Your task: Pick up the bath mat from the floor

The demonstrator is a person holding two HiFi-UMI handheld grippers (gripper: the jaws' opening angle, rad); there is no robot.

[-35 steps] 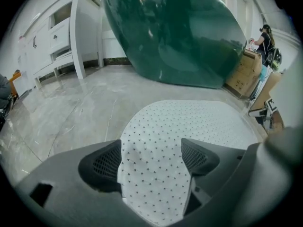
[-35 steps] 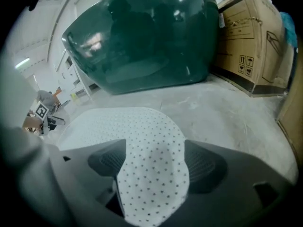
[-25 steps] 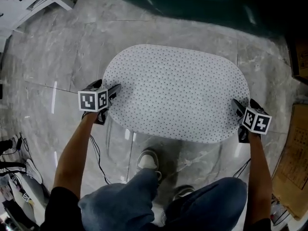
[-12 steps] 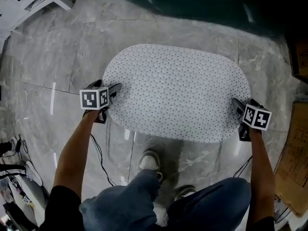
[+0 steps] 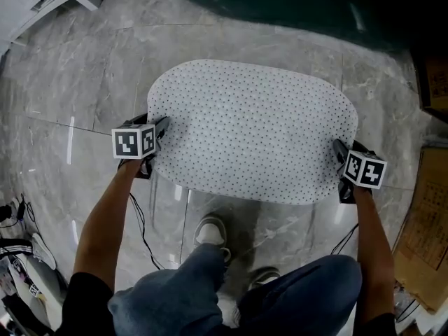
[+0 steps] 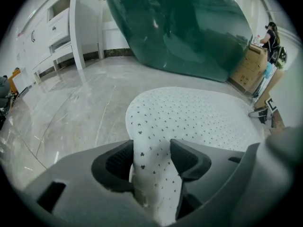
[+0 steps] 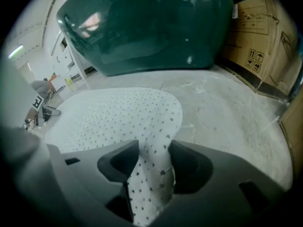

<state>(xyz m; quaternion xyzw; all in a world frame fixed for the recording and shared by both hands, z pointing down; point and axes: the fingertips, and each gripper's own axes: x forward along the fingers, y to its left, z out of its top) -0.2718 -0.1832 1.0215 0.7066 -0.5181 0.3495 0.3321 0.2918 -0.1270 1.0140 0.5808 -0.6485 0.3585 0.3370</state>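
Floor (image 5: 84,82): left claw (image 5: 162,128), right claw (image 5: 338,149) just clamped mat (image 5: 252,128).

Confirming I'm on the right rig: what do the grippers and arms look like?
The left gripper and right gripper are dark, each bearing a white cube with black square markers; up close the bodies are grey with dark pads. A thin black cable trails from each. Short black sleeves. Both pairs of jaws have just been closing, the bath mat between them.

Bath mat (image 5: 252,128) ends hidden in jaws; green tub (image 5: 280,5) cropped at top.
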